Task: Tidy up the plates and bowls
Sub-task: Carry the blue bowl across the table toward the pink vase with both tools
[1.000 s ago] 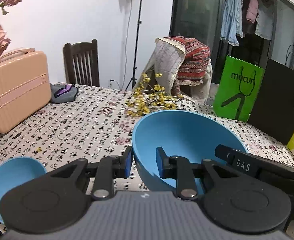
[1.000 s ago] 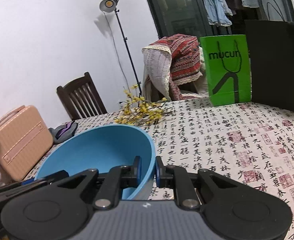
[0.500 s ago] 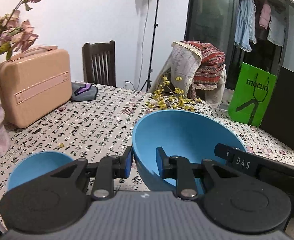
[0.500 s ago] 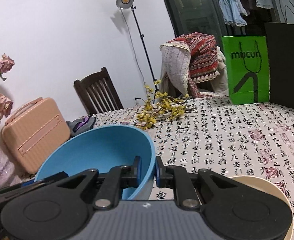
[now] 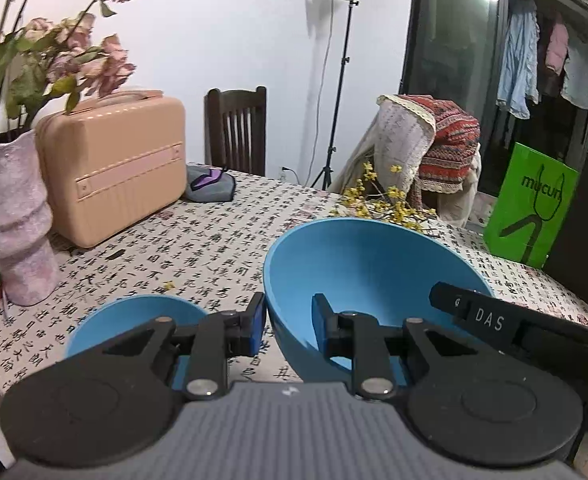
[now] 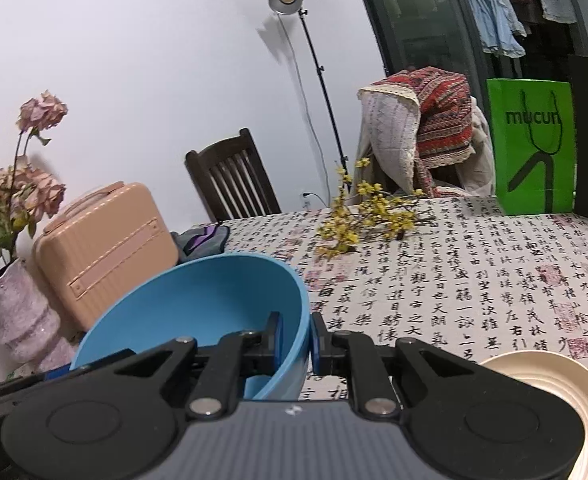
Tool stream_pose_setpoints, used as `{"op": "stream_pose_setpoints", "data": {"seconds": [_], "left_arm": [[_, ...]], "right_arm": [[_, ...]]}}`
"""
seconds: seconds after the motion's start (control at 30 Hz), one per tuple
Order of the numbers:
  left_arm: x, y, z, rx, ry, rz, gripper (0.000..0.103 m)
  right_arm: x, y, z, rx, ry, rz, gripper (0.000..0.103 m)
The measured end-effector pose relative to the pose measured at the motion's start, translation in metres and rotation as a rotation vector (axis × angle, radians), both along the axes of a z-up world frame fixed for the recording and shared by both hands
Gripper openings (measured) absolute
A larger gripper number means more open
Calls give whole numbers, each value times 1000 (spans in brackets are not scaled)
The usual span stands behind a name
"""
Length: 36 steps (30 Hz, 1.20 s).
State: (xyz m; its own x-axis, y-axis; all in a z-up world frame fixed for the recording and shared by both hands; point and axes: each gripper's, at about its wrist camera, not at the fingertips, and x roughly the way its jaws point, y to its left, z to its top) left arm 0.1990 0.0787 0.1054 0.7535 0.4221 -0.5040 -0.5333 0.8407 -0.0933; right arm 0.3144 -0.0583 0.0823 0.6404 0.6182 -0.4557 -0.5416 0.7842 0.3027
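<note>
both the left gripper [image 5: 286,322] and right gripper [image 6: 296,332] are clamping opposite rims of the large blue bowl [image 5: 370,268], empty, hanging above the table [image 6: 474,280]; a smaller blue bowl [image 5: 133,320] is sitting empty near its left edge.

left gripper [image 5: 285,322]: black linkage arms, silver screws, blue pads, ribbed grey body. right gripper [image 6: 296,330] alike, white "das" on its finger.

small bowl [image 5: 133,316]: the left tool [image 5: 287,322] is covering its near half
cream plate [image 6: 550,384]: the picture's edge is cutting off its right side
big bowl [image 6: 213,304]: its underside is staying hidden
black bag [image 5: 582,236]: the frame edge is cutting it off
</note>
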Motion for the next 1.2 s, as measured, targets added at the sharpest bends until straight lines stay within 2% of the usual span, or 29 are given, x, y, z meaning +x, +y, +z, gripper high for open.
{"op": "stream_pose_setpoints", "data": {"seconds": [0.5, 0.77, 1.2], "left_arm": [[-38, 20, 5, 63, -12, 68, 25], [-57, 42, 1, 37, -47, 106, 25], [-77, 77, -8, 9, -58, 161, 25]], "right_arm": [[-25, 35, 1, 0, -35, 115, 14], [-40, 56, 2, 11, -42, 160, 14], [-53, 97, -3, 0, -36, 208, 14]]}}
